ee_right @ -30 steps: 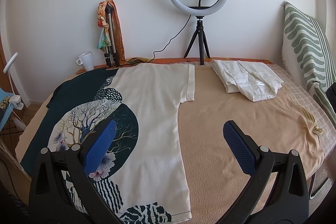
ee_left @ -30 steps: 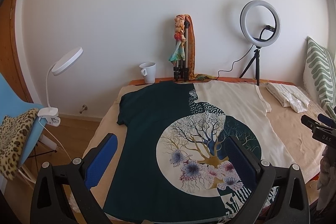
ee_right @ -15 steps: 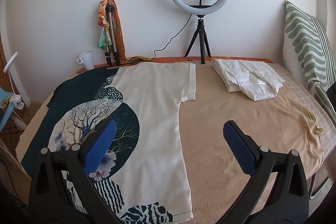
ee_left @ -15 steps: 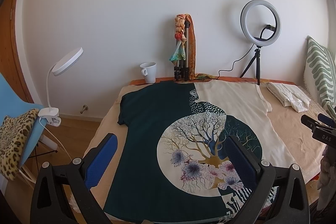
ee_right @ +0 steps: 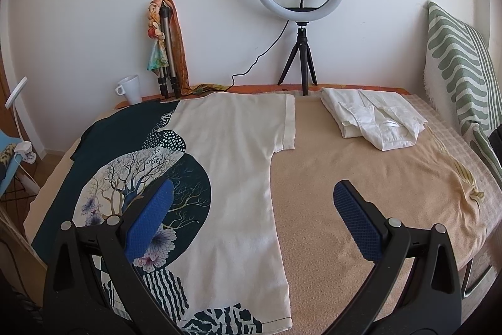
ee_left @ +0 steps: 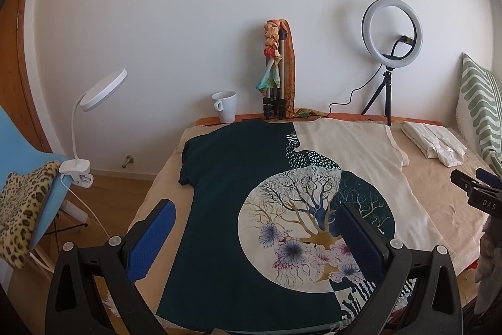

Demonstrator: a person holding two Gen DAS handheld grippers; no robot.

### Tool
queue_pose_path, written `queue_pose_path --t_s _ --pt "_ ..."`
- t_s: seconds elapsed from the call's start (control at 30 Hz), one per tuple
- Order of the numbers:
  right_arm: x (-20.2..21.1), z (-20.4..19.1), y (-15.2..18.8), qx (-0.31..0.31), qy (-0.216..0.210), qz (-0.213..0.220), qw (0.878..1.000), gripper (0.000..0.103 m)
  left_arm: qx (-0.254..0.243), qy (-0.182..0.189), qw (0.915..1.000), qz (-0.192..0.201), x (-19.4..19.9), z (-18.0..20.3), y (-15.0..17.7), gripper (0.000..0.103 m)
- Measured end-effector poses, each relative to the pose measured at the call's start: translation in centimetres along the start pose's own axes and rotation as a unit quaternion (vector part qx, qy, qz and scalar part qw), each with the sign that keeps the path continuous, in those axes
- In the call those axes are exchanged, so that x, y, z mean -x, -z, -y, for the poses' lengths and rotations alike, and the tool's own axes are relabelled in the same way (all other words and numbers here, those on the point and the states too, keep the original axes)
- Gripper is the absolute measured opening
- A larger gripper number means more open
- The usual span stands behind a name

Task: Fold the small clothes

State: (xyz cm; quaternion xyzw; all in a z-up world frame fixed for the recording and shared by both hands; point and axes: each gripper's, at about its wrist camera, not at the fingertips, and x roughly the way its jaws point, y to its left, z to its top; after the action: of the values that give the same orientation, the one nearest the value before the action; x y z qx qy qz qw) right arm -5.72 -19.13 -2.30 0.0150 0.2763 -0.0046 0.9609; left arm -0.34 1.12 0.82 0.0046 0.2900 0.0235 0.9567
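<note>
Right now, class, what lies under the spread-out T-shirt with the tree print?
The T-shirt lies flat on a tan blanket that covers the bed and shows around its edges. Whatever is directly beneath the shirt's middle is covered and cannot be seen.

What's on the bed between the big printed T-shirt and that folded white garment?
Nothing: only bare tan blanket separates the T-shirt from the folded white garment, seen best in the right wrist view.

A bed (ee_right: 360, 187) under a tan blanket is carrying a T-shirt (ee_right: 232, 165) lying spread flat (half dark teal, half cream, with a tree print), while a folded white garment (ee_right: 373, 121) is sitting well apart toward the far right corner, near a green-striped pillow (ee_right: 458, 65).
</note>
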Motion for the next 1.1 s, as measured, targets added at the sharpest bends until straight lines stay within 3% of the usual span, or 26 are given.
queue_pose_path --t_s 0.7,0.9,1.1 --pt "-1.2 -2.4 -0.3 0.016 -0.020 -0.004 1.000 0.103 0.021 -0.022 0.9994 -0.017 -0.5 -3.3 1.4 0.102" --pt "-2.3 -3.5 -0.9 0.014 -0.043 -0.018 0.999 0.103 0.041 -0.009 0.9983 -0.039 -1.1 -5.4 2.5 0.092" --pt "-4.1 -5.8 -2.3 0.021 -0.083 -0.038 0.996 0.091 0.075 0.013 0.9957 -0.052 -1.5 -8.0 3.8 0.084"
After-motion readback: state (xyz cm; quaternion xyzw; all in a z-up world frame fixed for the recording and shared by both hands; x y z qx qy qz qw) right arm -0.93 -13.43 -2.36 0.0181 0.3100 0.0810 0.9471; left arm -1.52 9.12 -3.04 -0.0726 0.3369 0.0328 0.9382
